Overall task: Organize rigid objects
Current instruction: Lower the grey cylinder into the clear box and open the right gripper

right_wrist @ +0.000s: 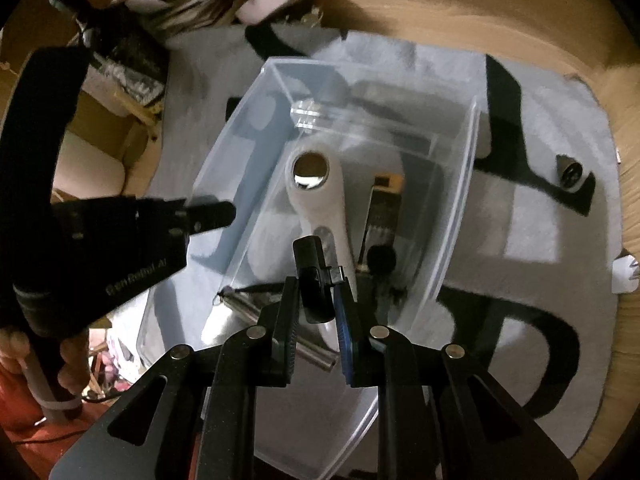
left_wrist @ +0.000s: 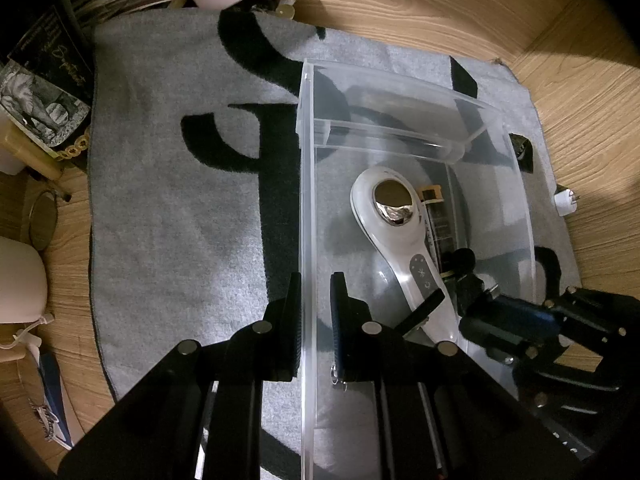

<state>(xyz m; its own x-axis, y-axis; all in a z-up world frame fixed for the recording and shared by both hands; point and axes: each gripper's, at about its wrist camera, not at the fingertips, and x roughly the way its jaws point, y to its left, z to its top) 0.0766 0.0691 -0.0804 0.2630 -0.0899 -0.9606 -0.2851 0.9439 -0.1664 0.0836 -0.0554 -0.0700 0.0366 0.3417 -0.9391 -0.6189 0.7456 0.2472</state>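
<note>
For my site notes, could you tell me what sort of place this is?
Probably a room in a home: a wood-grain floor, a grey mat with a clear plastic bin on it, and cluttered books and papers alongside.

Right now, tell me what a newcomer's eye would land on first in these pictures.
The clear plastic bin on the grey towel with black lettering dominates, with a white handheld device with a shiny metal head lying inside it. The left hand-held gripper is clamped on the bin's wall. Above the bin, the right hand-held gripper pinches a small black object.
</note>
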